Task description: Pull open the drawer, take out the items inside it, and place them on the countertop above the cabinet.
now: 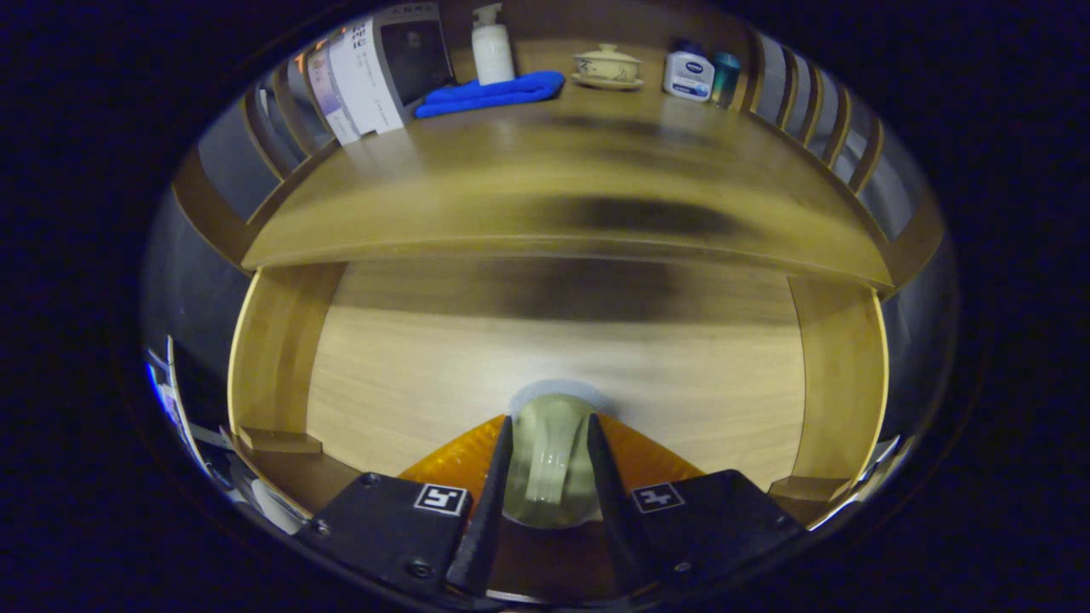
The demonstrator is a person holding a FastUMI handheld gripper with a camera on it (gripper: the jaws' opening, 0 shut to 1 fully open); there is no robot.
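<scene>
A small pale-green ceramic cup (549, 464) is sitting between the two fingers of the gripper (549, 443) at the lower middle of the frame. Both fingers are pressing against its sides, so the gripper is clenched on the cup. The cup is showing faint vertical ribs and is blurring somewhat at its top edge.

Below and around the cup, the open drawer (272, 358) is spreading across the middle of the frame, its light wooden floor lying just beyond the fingers and its yellowish side walls rising at the left and right. The floor around the cup is lying bare.

Above the drawer, the wooden tabletop (545, 179) of the cabinet is curving across the upper half of the frame, with a dark smeared shadow running across its front part. At its far edge, near the top of the frame, several things are standing in a row: a leaning box with printed sides (375, 72) at the upper left, a folded blue cloth (494, 92) beside it, a white pump bottle (492, 44) standing just behind the cloth, a lidded cream tea bowl on a saucer (607, 66) near the middle, and a white and blue jar (688, 75) with a teal canister (725, 77) just beside it at the upper right. Slatted wooden rails (809, 98) are framing both sides of the tabletop.
</scene>
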